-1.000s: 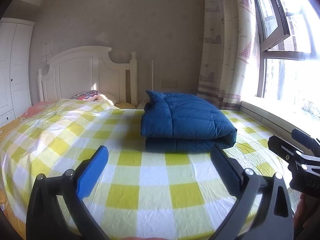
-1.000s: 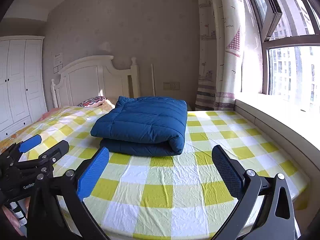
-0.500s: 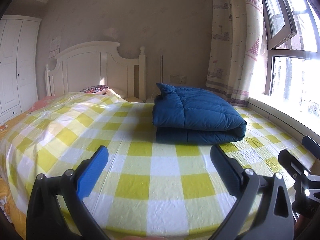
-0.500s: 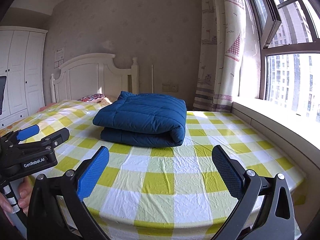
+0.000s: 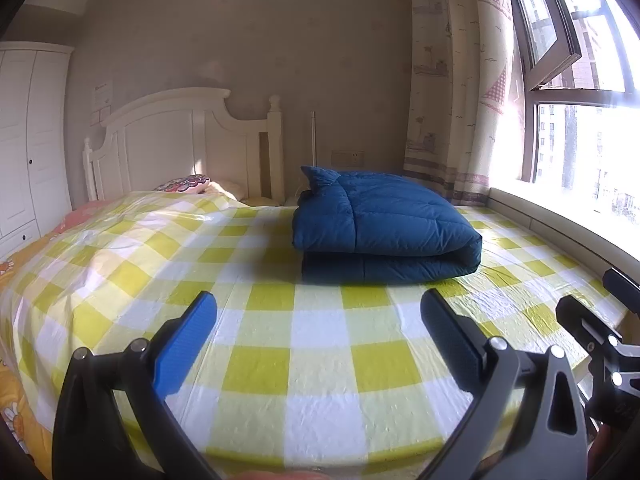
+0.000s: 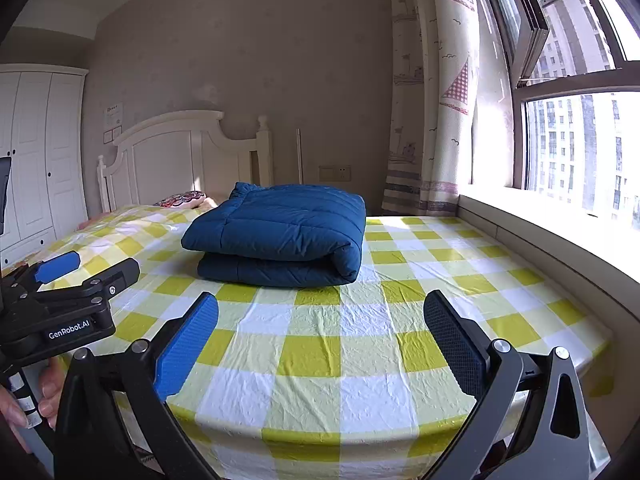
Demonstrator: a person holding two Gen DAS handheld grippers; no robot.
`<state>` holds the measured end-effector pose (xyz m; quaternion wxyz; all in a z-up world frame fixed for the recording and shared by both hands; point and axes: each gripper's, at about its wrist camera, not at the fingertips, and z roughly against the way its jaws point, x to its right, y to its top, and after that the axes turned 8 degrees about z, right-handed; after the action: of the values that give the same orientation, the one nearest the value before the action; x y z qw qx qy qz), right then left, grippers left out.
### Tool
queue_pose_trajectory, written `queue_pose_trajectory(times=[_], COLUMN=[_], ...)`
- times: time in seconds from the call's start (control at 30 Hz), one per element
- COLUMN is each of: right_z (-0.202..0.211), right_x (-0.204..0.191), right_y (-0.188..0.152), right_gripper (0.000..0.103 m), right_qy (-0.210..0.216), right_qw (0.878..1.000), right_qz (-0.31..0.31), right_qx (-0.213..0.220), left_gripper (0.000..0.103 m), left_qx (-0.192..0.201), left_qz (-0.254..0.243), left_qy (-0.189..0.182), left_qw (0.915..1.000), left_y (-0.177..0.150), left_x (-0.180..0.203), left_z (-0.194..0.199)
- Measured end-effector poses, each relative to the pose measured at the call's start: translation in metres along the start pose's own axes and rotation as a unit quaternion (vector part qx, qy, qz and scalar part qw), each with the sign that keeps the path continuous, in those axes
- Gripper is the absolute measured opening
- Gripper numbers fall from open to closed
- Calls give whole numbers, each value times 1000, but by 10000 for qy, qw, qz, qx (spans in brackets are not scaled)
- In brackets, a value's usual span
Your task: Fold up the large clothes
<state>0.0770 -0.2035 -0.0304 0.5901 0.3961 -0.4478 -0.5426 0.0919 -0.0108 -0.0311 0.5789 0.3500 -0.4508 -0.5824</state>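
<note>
A dark blue padded garment [image 5: 380, 228] lies folded into a thick bundle on the bed's yellow-and-white checked sheet [image 5: 320, 360], toward the window side; in the right wrist view the garment [image 6: 280, 236] sits mid-bed. My left gripper [image 5: 318, 324] hovers open near the foot of the bed, well short of the bundle, nothing between its fingers. My right gripper [image 6: 320, 328] is open too, equally far back. The left gripper [image 6: 72, 280] shows at the left edge of the right wrist view, held by a hand [image 6: 24, 396]. The right gripper's tips [image 5: 592, 320] show at the right edge of the left wrist view.
A white headboard [image 5: 180, 144] and a patterned pillow [image 5: 184, 184] are at the far end. White wardrobe [image 6: 36, 160] on the left. A window ledge [image 6: 560, 232] and patterned curtain [image 6: 432, 120] run along the right side. The bed's foot edge [image 6: 320, 436] is just below my grippers.
Both grippers have pulled back and lowered away from the folded garment toward the foot of the bed. The garment has not moved. Jaws stayed open.
</note>
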Motion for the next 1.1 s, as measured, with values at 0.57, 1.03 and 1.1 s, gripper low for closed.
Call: queue_pose_trajectory(times=[0.57,1.03,1.1], right_z=[8,11,11], right_x=[-3,-2,-2], right_y=[6,7,8], right_gripper=[99,99,99], right_qy=[71,82,80], right_qw=[10000,9999,9999], right_qz=[17,-37,-33], right_qx=[63,90,95], left_gripper=[101,101,101], left_qx=[71,82,92], left_qz=[7,-13,-23], left_qy=[-80,-103,-103], left_qw=[9999,9999,9999], left_y=[3,3,3], left_x=[0,0,0], left_z=[9,12,12])
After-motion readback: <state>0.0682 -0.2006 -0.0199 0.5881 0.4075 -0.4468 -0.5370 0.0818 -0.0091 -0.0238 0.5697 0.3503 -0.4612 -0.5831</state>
